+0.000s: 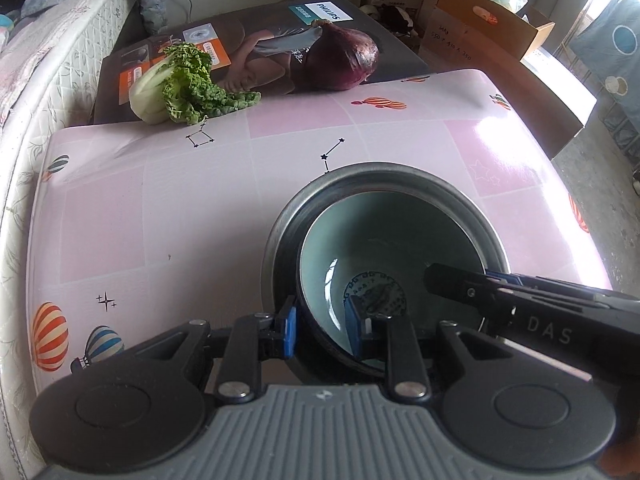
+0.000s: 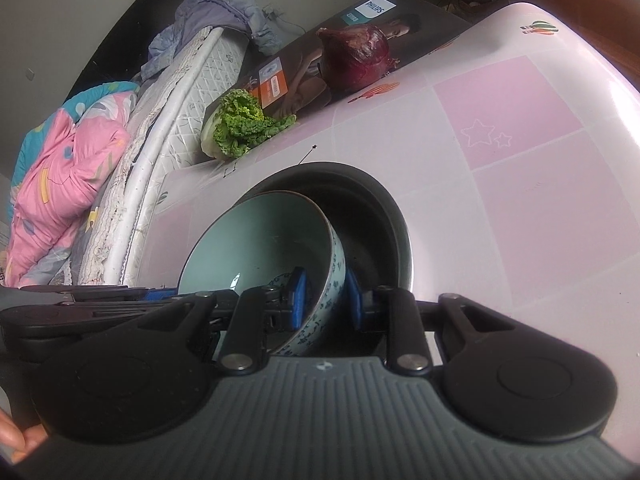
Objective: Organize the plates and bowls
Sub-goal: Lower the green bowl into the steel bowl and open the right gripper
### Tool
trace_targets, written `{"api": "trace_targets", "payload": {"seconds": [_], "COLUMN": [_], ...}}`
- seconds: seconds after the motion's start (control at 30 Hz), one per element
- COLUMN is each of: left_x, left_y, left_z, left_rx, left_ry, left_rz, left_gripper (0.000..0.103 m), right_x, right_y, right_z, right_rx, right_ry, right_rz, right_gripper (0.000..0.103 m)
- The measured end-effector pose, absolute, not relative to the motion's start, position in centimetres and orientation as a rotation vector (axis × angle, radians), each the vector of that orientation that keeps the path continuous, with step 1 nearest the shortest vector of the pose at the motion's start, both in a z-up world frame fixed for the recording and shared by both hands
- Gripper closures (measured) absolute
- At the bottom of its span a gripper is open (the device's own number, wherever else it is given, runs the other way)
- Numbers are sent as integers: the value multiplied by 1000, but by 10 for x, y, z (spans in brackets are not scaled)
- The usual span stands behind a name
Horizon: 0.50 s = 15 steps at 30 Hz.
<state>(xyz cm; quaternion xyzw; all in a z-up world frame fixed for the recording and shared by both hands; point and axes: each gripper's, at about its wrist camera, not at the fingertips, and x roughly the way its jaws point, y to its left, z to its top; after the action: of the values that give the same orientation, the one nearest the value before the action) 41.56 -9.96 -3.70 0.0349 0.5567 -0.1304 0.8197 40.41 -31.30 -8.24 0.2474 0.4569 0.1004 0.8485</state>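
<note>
Clearly, both of my grippers were clamped on the pale green ceramic bowl with the blue floral outside [image 2: 256,240]: my left gripper [image 1: 320,330] pinched its near wall, my right gripper [image 2: 326,304] its opposite wall, one blue pad inside, one outside. I saw the bowl tilted, its mouth turned up and toward the mattress side, sitting within the larger dark round metal-rimmed pot [image 1: 460,208] on the pink patterned tabletop [image 1: 180,208]. Its underside was hidden by the pot, its near rim cut off by my gripper bodies. A round dark mark on its floor [image 1: 376,292] was too blurred to read.
</note>
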Motion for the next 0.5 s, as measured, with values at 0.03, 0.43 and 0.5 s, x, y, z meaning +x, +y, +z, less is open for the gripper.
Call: {"api": "trace_targets", "payload": {"seconds": [0.03,0.43,0.5], "left_x": [415,394,387], "left_y": [-97,-78,-70], "left_z": [-37,3,12], "left_rx": [64,-7,-33], "left_ry": [1184,1059,1044], "left_rz": [-279,-284,-286], "left_gripper": [77,35,28], "right_x": [403,392,386], "right_y": [-312,-323,-327], "right_z": [-81,-56,-49], "right_rx": [508,517,525], "right_ry": [951,839,825], "right_rz": [211,206,202], "right_gripper": [80,60,60]}}
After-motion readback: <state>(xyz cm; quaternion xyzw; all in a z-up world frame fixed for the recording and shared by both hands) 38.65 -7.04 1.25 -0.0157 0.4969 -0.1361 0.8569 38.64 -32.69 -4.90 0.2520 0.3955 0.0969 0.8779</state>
